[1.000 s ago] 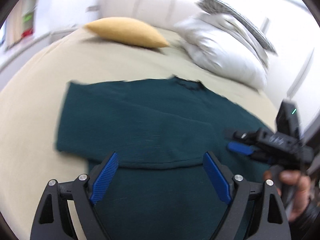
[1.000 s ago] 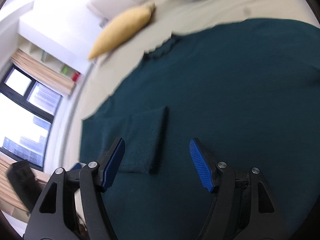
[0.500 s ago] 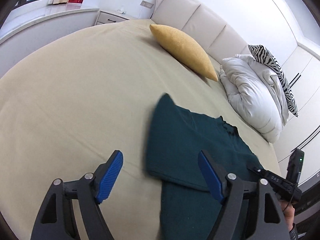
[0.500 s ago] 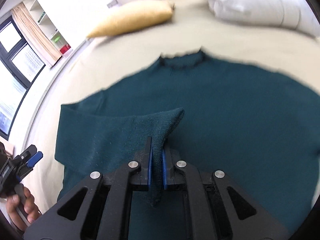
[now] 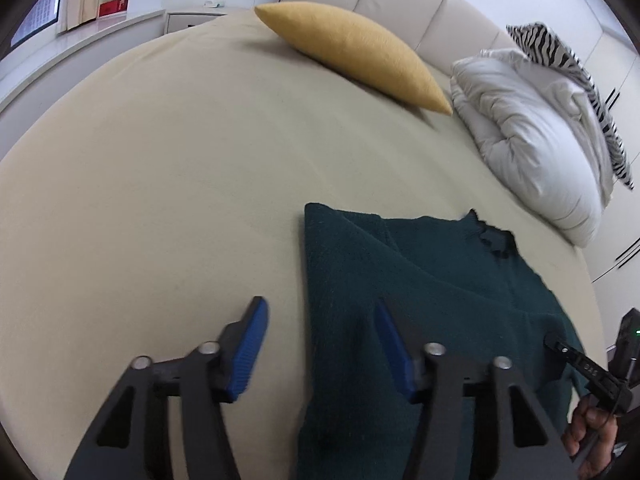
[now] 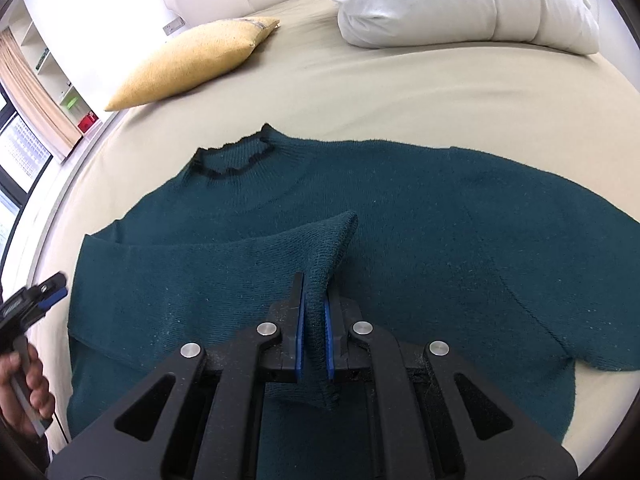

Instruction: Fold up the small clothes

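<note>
Two tongs at work on the sweater [image 6: 400,208] spread on the bed [image 5: 160,160]: our right gripper [image 6: 312,340] pinches the folded-in sleeve cuff [image 6: 320,264], while our left gripper [image 5: 320,344], jaws just narrowing and empty, straddles the sweater's left edge, which we judge it must grasp next.

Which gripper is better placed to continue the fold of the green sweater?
Right. The right gripper is shut on the sweater sleeve cuff; the left gripper, jaws just closing, only straddles its folded edge.
</note>
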A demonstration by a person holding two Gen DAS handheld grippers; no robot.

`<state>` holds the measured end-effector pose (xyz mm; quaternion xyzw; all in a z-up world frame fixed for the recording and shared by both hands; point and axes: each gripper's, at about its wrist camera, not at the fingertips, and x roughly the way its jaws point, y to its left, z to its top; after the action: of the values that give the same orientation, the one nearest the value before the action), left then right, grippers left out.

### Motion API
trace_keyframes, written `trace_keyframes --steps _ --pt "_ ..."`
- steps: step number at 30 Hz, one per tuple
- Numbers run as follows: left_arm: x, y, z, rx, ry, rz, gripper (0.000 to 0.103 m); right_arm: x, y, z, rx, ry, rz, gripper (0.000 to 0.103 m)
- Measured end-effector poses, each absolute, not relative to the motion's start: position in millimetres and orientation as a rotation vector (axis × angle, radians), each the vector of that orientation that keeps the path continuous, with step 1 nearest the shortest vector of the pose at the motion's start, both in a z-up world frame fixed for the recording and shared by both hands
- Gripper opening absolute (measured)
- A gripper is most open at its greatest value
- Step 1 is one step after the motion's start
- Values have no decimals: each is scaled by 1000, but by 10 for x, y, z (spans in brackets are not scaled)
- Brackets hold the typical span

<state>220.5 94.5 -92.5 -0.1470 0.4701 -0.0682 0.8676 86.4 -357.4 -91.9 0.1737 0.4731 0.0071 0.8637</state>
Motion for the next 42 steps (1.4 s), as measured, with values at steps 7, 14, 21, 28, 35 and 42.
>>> trace_keyframes --steps 7,14,21,28,35,42 --pt "2268 783 -1076 -211 1020 -153 28 1052 -3475 -1092 354 1001 50 7" --pt "1968 856 -944 -197 1037 -180 66 1047 -3361 -1029 325 994 75 7" --pt "1881 737 -1113 -161 1057 -182 20 1036 -3257 -987 287 991 79 7" --pt "1889 872 -1068 -174 1045 -210 9 1037 -3210 -924 298 994 86 7" --pt "1911 1211 -1154 -216 1032 -110 1 1117 -2983 -713 248 956 112 7" --pt "1794 1080 -868 -157 938 -83 1 1165 -3195 -1061 313 1043 27 7"
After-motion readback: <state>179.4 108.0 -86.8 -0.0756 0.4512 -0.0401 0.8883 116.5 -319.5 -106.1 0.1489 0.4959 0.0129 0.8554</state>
